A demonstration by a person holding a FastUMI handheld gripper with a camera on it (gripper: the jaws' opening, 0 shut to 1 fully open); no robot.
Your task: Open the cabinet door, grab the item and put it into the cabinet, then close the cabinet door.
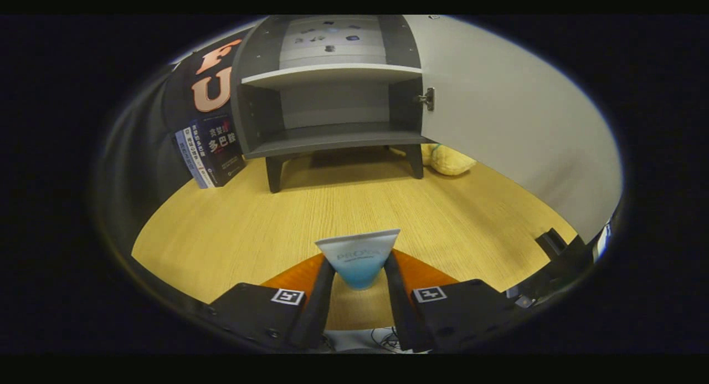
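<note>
In the gripper view, the tongs (359, 273) hold a white and blue tube (359, 259) between both fingers, which press on its two sides, above the wooden bench (232, 229). Beyond them stands the grey cabinet (332, 104) with its door (498, 112) swung open to the right; its shelves look bare. Some books (213, 151) lean just beside its left wall. Behind the right leg lies something yellow (451, 159), perhaps a soft toy.
</note>
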